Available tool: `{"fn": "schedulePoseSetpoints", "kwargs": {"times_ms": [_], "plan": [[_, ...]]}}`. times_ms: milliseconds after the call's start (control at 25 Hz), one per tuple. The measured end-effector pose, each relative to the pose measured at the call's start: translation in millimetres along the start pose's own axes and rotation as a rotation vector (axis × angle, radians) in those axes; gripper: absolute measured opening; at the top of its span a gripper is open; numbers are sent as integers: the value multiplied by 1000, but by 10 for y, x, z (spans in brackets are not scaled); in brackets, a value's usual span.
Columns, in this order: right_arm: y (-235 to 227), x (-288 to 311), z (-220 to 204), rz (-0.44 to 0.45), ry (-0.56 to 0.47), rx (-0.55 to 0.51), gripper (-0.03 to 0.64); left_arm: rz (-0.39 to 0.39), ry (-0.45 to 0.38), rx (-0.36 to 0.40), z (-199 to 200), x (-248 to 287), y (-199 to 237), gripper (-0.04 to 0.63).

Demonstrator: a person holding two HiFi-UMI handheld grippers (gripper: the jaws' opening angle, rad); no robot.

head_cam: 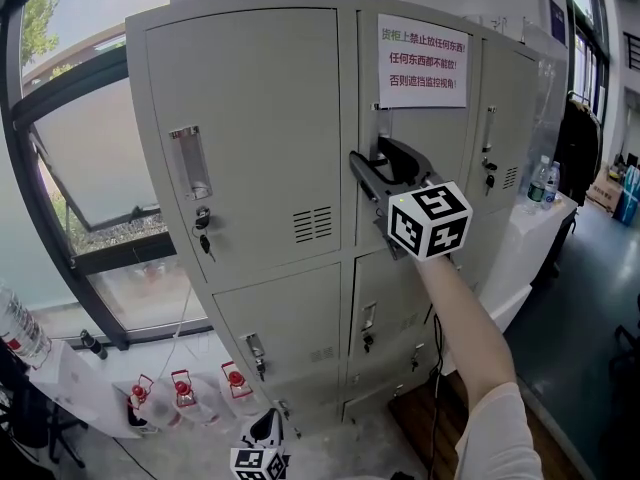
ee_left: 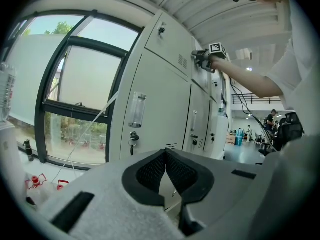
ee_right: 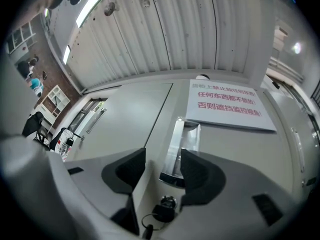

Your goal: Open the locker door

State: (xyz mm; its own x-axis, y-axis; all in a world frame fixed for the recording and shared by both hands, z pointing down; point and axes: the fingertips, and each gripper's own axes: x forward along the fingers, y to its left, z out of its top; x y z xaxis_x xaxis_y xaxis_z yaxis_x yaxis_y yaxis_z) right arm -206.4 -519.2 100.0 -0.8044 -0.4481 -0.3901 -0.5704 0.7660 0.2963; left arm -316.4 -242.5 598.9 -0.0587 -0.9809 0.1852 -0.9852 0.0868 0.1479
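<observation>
Locker door (ee_right: 230,146) handle (ee_right: 176,149) shows between the parted jaws of the right gripper (ee_right: 162,158) (head view hides that); left gripper (ee_left: 165,153) hangs pinched closed, empty.

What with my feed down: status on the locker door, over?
Left gripper shut, empty, low. Right gripper open, fingers astride handle, not gripping. Locker door shut; key in lock.
</observation>
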Motion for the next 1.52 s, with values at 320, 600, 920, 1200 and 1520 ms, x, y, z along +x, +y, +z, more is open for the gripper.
{"fn": "schedulePoseSetpoints", "kwargs": {"times_ms": [320, 600, 920, 1200, 1520], "plan": [[-44, -26, -34, -30, 11, -7, 135, -13, 7, 38, 28, 47, -32, 9], [-37, -105, -2, -39, -10, 14, 132, -23, 8, 16, 11, 57, -21, 9], [-29, -324, 83, -44, -25, 34, 130, -40, 12, 16, -21, 38, -58, 9], [-43, -619, 209, -58, -25, -7, 132, -88, 7, 19, -9, 99, -183, 9], [-109, -1016, 370, -71, -15, -44, 132, -162, 11, 18, -55, 209, -426, 9]]}}
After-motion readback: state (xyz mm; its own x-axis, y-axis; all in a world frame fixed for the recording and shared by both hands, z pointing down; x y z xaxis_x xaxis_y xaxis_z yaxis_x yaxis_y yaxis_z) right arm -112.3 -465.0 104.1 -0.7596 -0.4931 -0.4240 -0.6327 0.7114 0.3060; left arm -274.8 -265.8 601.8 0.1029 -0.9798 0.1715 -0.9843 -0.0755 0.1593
